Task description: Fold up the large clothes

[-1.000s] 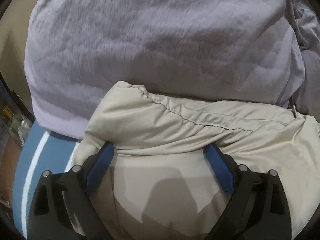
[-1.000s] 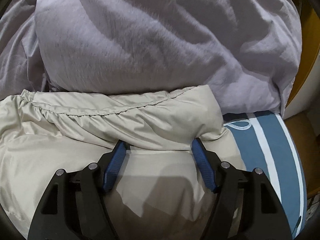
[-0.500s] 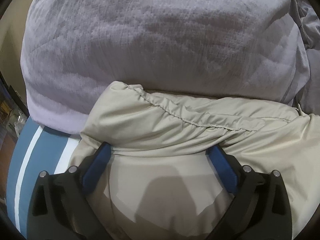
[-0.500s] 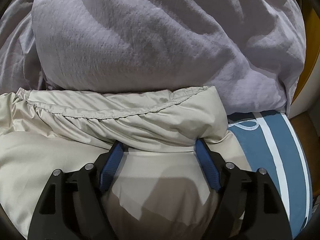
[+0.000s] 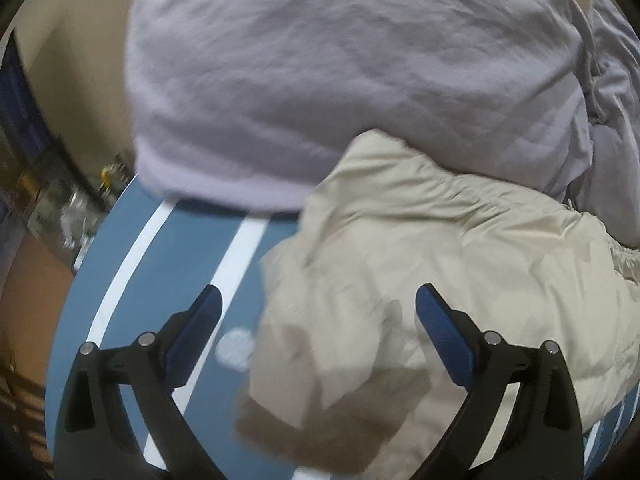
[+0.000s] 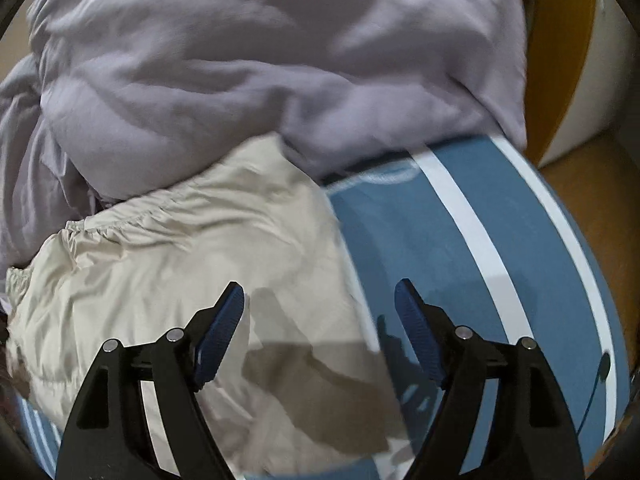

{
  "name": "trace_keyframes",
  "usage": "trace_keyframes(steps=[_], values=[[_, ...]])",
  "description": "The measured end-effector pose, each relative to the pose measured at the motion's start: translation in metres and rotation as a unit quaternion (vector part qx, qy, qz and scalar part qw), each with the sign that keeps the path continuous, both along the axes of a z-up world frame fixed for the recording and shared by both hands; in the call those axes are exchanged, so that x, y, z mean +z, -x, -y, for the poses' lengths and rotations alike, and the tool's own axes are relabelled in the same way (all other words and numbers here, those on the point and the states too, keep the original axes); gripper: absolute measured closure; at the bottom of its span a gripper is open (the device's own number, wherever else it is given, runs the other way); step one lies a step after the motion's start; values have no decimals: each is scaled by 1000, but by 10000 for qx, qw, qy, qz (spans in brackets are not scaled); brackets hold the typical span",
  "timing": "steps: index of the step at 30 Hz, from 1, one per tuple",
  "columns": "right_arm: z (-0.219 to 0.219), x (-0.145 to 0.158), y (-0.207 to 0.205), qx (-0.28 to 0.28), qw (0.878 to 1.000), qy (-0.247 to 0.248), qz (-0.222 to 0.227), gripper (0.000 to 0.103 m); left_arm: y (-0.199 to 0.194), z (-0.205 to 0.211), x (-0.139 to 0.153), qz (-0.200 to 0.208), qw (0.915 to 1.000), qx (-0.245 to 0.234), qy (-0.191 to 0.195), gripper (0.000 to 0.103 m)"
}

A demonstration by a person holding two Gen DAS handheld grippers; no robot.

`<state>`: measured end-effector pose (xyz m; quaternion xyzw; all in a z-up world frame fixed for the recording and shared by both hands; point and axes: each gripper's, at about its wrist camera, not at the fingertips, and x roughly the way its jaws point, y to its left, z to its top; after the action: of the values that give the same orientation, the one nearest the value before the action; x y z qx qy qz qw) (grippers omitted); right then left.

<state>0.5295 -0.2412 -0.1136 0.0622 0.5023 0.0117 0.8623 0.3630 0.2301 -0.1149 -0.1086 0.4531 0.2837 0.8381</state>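
The beige garment (image 5: 432, 264) is lying bunched on the blue table (image 5: 168, 264), its far edge touching the big lilac bundle (image 5: 340, 80) that is sitting behind it. The left gripper (image 5: 318, 312) is hovering over the garment's left edge with its jaws spread wide and nothing between them; one blue pad (image 5: 196, 332) is hanging over bare table beside a white stripe (image 5: 240, 256), the other over the beige fabric. In the right view the right gripper (image 6: 320, 308) is likewise standing released and empty, straddling the garment's (image 6: 180, 264) right edge, its left finger over cloth and its right finger over the glossy table (image 6: 460, 248), which is reflecting it. The lilac bundle (image 6: 260, 60) is filling the far half of this view, overlapping the garment's gathered hem (image 6: 132, 216). Both views are looking blurred, so fine folds are hard to make out
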Motion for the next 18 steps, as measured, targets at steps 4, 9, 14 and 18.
trace_keyframes(steps=[4,9,14,18], values=[[26,-15,10,12,9984,-401,-388,24,23,-8,-10,-153,9988,365,285,6],[38,-35,14,239,9926,-938,-731,24,48,-12,-30,-205,9937,792,765,6],[42,-54,6,476,9837,-1406,-1018,25,51,-12,-44,-72,9862,1114,1222,9],[40,-65,4,598,9775,-1671,-1142,32,51,-12,-36,163,9807,1312,1444,14]])
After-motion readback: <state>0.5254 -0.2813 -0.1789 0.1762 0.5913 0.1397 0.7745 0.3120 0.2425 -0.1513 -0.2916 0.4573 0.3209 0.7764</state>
